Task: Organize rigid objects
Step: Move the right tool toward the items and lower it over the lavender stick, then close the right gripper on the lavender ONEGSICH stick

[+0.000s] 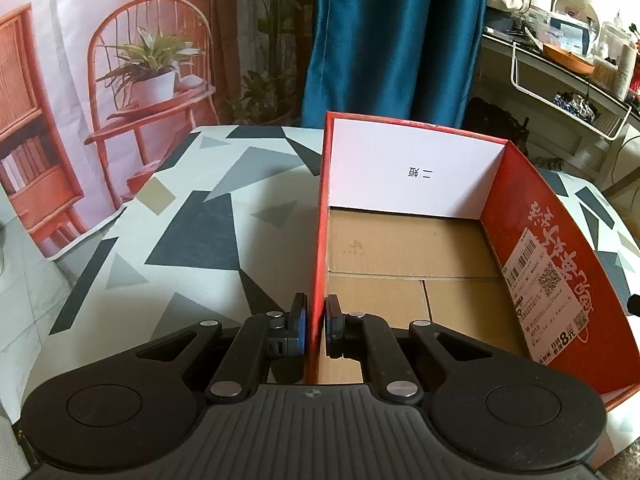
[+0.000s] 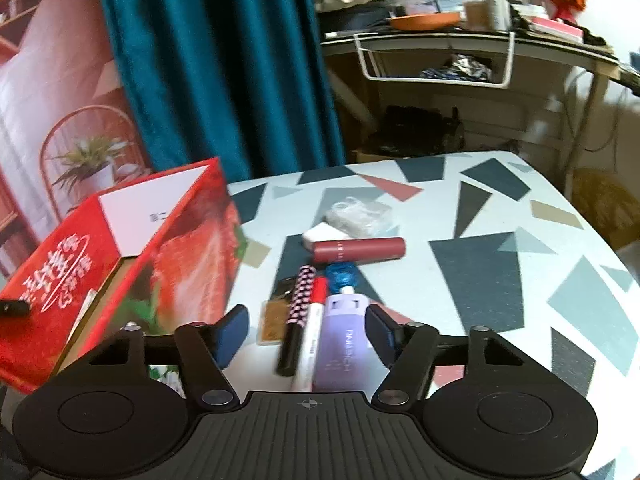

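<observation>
My left gripper (image 1: 316,326) is shut on the left wall of the red cardboard box (image 1: 560,236), whose brown floor shows nothing inside. The box (image 2: 120,264) stands at the left in the right wrist view. My right gripper (image 2: 306,334) is open above a cluster of items on the table: a purple tube (image 2: 344,344), a white marker with a red cap (image 2: 314,332), a black pen with a checkered cap (image 2: 298,312), a blue round item (image 2: 340,274), a dark red cylinder (image 2: 358,250), a white eraser (image 2: 320,236) and a clear plastic packet (image 2: 358,214).
The table (image 2: 500,264) has a grey, black and white geometric cloth. A small brown pad (image 2: 272,322) lies by the pens. A blue curtain (image 1: 396,36) and a cluttered shelf (image 2: 460,20) stand behind the table.
</observation>
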